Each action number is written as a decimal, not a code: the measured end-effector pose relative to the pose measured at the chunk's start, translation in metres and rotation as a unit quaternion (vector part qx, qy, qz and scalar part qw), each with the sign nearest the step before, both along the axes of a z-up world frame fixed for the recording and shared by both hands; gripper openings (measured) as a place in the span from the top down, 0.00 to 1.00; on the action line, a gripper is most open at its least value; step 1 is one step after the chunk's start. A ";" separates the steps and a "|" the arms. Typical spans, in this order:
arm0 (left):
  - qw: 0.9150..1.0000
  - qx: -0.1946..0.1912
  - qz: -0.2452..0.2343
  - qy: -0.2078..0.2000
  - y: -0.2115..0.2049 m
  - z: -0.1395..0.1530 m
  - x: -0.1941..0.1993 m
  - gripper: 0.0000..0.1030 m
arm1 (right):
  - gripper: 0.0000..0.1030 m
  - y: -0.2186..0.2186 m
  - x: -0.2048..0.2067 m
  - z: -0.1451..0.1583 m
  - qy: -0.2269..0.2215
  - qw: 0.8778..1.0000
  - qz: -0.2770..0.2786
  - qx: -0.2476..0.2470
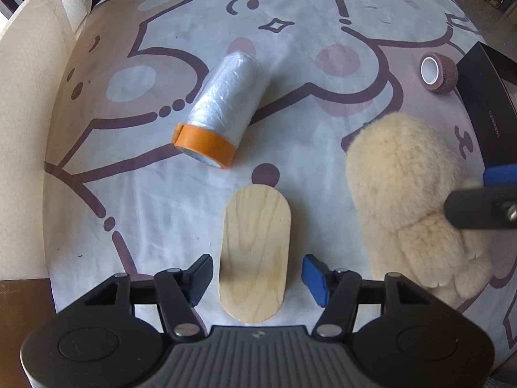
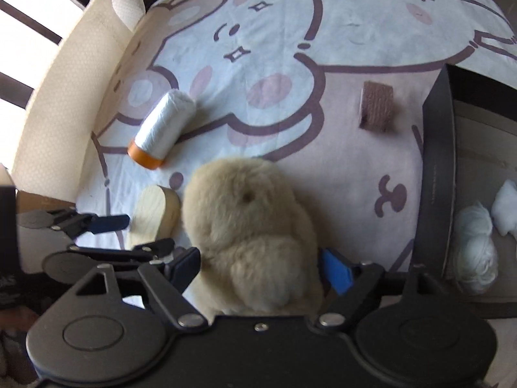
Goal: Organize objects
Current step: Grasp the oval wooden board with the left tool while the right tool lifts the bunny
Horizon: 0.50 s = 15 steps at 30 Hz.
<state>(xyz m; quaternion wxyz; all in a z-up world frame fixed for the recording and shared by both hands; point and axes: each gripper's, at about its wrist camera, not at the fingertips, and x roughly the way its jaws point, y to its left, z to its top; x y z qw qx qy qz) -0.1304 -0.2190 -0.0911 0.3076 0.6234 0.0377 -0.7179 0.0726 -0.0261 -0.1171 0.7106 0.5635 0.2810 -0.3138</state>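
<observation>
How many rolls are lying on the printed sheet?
2. The plastic-film roll with an orange end lies on its side at the left; the small brown bandage roll sits far right, beside the black box. The plush toy could hide others.

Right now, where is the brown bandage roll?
In the left wrist view the brown bandage roll lies far right on the printed sheet, beside the black box, beyond the plush toy.
</observation>
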 end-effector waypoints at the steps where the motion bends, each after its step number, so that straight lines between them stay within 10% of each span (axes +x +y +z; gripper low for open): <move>1: 1.000 0.001 -0.001 -0.004 0.000 -0.002 0.000 0.42 | 0.11 -0.002 -0.005 0.001 -0.010 1.000 -0.009 -0.002; 15: 0.999 0.010 0.030 0.016 -0.019 0.004 0.009 0.55 | 0.10 0.002 0.037 -0.016 0.023 0.996 0.079 -0.037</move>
